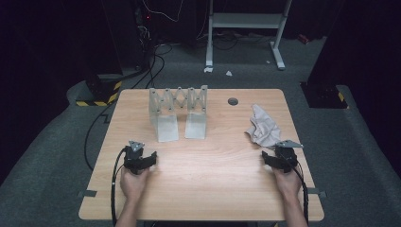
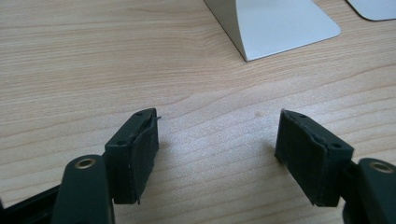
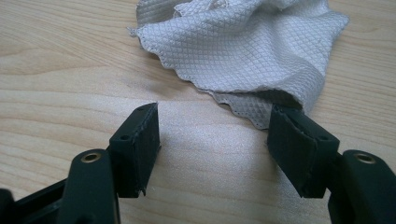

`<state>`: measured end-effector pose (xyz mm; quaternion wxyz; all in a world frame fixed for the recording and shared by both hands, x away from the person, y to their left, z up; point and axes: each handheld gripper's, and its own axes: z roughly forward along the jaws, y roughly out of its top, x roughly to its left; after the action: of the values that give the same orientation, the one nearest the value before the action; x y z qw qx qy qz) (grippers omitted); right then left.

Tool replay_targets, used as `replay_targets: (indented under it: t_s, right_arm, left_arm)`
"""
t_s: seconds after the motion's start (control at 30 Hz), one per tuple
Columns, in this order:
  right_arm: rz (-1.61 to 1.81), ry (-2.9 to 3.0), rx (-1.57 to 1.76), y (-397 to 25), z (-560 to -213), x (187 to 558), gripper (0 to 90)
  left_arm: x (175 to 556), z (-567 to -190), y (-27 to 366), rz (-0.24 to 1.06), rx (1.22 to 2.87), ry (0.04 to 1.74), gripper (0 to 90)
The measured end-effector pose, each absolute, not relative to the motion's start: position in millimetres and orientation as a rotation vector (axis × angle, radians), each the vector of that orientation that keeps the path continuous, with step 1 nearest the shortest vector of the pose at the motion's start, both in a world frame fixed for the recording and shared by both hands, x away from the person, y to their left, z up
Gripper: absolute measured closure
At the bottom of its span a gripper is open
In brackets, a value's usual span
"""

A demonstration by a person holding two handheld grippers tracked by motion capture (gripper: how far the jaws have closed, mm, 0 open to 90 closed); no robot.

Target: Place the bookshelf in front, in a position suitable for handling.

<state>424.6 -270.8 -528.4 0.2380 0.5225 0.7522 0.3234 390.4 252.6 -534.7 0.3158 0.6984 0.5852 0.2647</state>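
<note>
No readable text anywhere: no labels, brands or numbers on my claws, the cloth (image 3: 243,51), the metal rack (image 1: 178,112) or the bench (image 1: 203,161). Only sign-like marking is the yellow-black hazard striping (image 1: 97,100) on the floor equipment base beyond the bench's far left corner; it carries no lettering.

I count one crumpled grey cloth (image 1: 264,127), just ahead of my right gripper (image 1: 278,156). One folding metal rack (image 1: 178,113) with two flat feet stands ahead of my left gripper (image 1: 142,159). I hold two grippers.
</note>
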Motion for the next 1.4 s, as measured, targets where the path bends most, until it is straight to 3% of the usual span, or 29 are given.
replay_targets:
  t_s: [0.67, 0.8, 1.1, 1.4]
  right_arm:
    - [0.885, 2.063, 1.427, -271, -528, 424, 35.1]
    - [0.892, 2.063, 1.439, -271, -527, 422, 44.3]
    - [0.972, 2.077, 1.373, -262, -521, 418, 53.9]
    - [1.031, 2.122, 1.331, -243, -515, 425, 55.0]
  left_arm:
    - [391, -535, 253, 0.688, 1.837, 1.540, 29.4]
    - [391, -535, 253, 0.698, 1.841, 1.543, 29.4]
    - [392, -531, 252, 0.680, 1.814, 1.587, 31.1]
    - [399, -522, 251, 0.657, 1.773, 1.583, 32.1]
